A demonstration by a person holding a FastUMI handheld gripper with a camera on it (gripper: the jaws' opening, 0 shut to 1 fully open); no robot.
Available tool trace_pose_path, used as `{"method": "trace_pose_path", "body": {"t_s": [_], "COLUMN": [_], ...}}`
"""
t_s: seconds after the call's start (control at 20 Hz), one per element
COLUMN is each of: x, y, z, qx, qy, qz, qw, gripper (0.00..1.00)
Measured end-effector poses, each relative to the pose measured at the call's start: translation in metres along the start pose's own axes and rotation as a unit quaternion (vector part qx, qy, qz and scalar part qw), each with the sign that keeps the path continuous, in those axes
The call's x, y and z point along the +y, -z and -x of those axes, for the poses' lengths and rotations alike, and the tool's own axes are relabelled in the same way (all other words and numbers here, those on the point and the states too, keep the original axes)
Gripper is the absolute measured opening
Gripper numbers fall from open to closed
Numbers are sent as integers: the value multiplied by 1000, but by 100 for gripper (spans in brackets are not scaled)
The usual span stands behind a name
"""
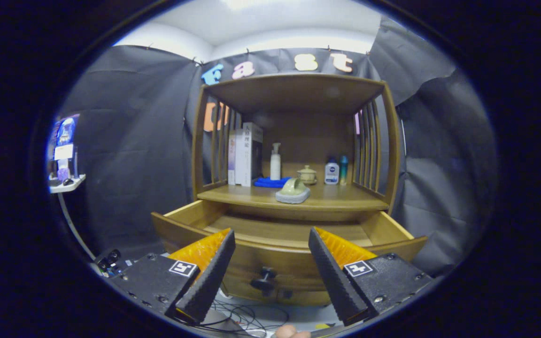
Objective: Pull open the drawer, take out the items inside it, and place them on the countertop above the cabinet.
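Note:
The wooden drawer [392, 234] of the cabinet stands pulled out towards me, and the part of its floor I can see is bare wood. Its dark round knob [265, 280] sits on the front panel, between and just ahead of my fingers. My gripper [271, 237] is open and holds nothing, fingers spread in front of the drawer's front panel. On the countertop [345, 199] above the drawer rests a pale green item on a grey base [293, 191], near the front edge.
Further back on the countertop stand books [246, 155], a white pump bottle [275, 162], a blue cloth [270, 182], a small lidded cup [307, 174] and two small bottles [336, 171]. Slatted side rails and a top shelf [294, 89] enclose it. Cables [247, 317] lie below the drawer.

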State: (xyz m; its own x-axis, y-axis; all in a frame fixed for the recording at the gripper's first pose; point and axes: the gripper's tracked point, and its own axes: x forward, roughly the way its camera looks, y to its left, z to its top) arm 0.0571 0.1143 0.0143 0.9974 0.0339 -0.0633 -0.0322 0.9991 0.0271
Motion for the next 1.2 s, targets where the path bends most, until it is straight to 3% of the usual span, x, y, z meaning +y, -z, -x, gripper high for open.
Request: {"method": "trace_pose_path", "body": {"t_s": [0.15,0.3,0.45,0.85,1.2], "x": [-11,-5,-15,-25,-30], "y": [42,58,69,79,79], "z": [0,-10,-26,-47,-54], "qx": [20,14,22,10,9], "qy": [39,44,67,125,118], "qz": [30,-17,-41,-3,5], "qw": [999,999,997,992,993], "gripper": [100,100,100,100,100]}}
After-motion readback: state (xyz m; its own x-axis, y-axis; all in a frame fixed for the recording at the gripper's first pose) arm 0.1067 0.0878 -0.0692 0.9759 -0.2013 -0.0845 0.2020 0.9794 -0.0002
